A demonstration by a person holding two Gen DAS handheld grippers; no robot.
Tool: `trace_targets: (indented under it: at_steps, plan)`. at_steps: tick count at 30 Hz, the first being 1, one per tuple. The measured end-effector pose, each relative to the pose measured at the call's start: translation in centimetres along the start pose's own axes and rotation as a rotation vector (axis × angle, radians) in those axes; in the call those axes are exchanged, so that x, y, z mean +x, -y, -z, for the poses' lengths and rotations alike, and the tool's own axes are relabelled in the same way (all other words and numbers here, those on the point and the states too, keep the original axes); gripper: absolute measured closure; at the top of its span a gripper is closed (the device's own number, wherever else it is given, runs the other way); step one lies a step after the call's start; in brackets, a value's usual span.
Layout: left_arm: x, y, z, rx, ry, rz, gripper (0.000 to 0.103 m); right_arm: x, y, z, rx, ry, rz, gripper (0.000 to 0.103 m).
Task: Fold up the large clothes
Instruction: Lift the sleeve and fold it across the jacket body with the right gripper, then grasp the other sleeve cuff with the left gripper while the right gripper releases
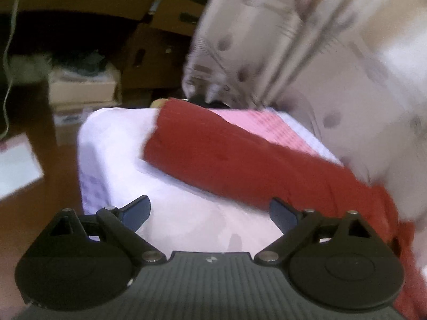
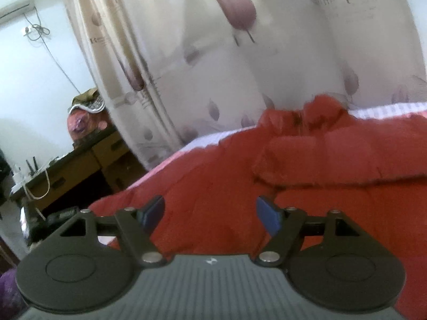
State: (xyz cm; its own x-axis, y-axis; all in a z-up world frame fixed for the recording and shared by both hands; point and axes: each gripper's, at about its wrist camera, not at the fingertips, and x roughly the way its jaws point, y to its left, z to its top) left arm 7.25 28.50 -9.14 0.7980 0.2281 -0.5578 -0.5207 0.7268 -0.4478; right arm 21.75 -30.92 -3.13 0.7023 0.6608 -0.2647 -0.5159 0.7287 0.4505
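A large red garment (image 1: 234,157) lies across a table covered with a white and pink checked cloth (image 1: 117,144). One long part of it, like a sleeve or leg, stretches toward the far left corner. My left gripper (image 1: 210,213) is open and empty above the near edge of the cloth, just short of the garment. In the right wrist view the red garment (image 2: 307,165) fills the lower half, bunched and creased at the far side. My right gripper (image 2: 210,213) is open and empty just above the red fabric.
A pale curtain with purple leaf print (image 2: 226,66) hangs close behind the table. Cardboard boxes (image 1: 149,48) and clutter stand on the floor to the left. A dark desk (image 2: 74,165) with cables stands at left in the right wrist view.
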Motion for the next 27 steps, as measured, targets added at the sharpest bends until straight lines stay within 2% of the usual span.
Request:
trace_targets:
  at_steps: [4, 6, 10, 12, 13, 14, 20, 24, 27]
  plan:
    - [1.5, -2.2, -1.5, -0.081, -0.015, 0.023, 0.018, -2.1, -0.2, 0.4, 0.012, 0.003, -0.006, 0.027]
    - [2.0, -2.5, -2.1, -0.077, 0.000, 0.015, 0.019, -2.8, -0.1, 0.3, 0.020, 0.020, 0.002, 0.027]
    - [2.8, -2.6, -2.9, -0.048, 0.031, -0.004, 0.028, -3.6, 0.2, 0.4, 0.055, 0.039, 0.010, 0.026]
    - [2.9, -2.5, -3.2, -0.040, 0.059, 0.004, 0.041, -3.8, 0.3, 0.7, 0.065, 0.040, 0.016, 0.026]
    - [3.2, -2.4, -3.3, -0.022, 0.057, 0.013, 0.065, -3.8, 0.3, 0.8, 0.070, 0.039, 0.019, 0.026]
    - [3.7, -2.3, -3.6, -0.003, 0.038, -0.002, 0.080, -3.9, 0.3, 0.9, 0.073, 0.037, 0.021, 0.026]
    - [3.9, -2.0, -4.2, 0.030, 0.057, -0.008, 0.086, -4.4, 0.6, 1.5, 0.103, 0.043, 0.036, 0.026]
    - [2.5, -0.6, -5.4, 0.025, 0.115, 0.002, 0.087, -5.1, 1.1, 1.6, 0.119, 0.061, 0.059, 0.026]
    - [0.9, 2.1, -6.3, 0.070, 0.177, 0.030, 0.088, -5.6, 1.8, 1.7, 0.139, 0.071, 0.078, 0.026]
